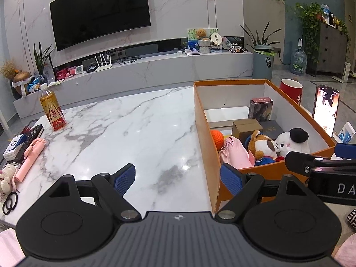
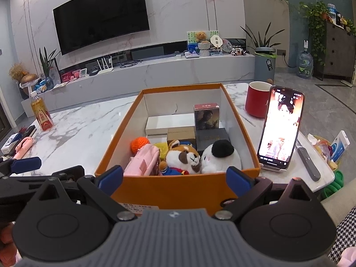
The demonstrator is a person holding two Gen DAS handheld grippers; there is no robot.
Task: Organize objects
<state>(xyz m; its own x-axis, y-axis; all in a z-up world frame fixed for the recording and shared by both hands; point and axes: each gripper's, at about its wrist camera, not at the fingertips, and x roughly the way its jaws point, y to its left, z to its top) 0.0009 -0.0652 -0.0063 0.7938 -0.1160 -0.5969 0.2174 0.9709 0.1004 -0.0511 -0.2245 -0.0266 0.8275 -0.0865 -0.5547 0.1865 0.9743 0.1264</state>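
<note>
While both grippers hover low at the near edge of the marble table (image 1: pixel 124 129), neither holds anything. The left gripper (image 1: pixel 178 178) has its jaws spread wide over bare marble, its right finger just beside the orange box (image 2: pixel 178 187). The right gripper (image 2: pixel 175 181) faces the box's near short wall, jaws wide too. That box runs lengthwise away from the cameras. Packed at its near end are a pink pouch (image 2: pixel 143 162), an orange knit ball (image 2: pixel 139 144), a brown-and-white plush dog (image 2: pixel 184 158) and a white plush (image 2: pixel 219 158), with small boxes behind. Left on the table: drink bottle (image 1: pixel 52 111), pink selfie stick (image 1: pixel 31 158), remote (image 1: pixel 30 139). A propped phone (image 2: pixel 281 129) and a red mug (image 2: pixel 258 100) stand to the right.
</note>
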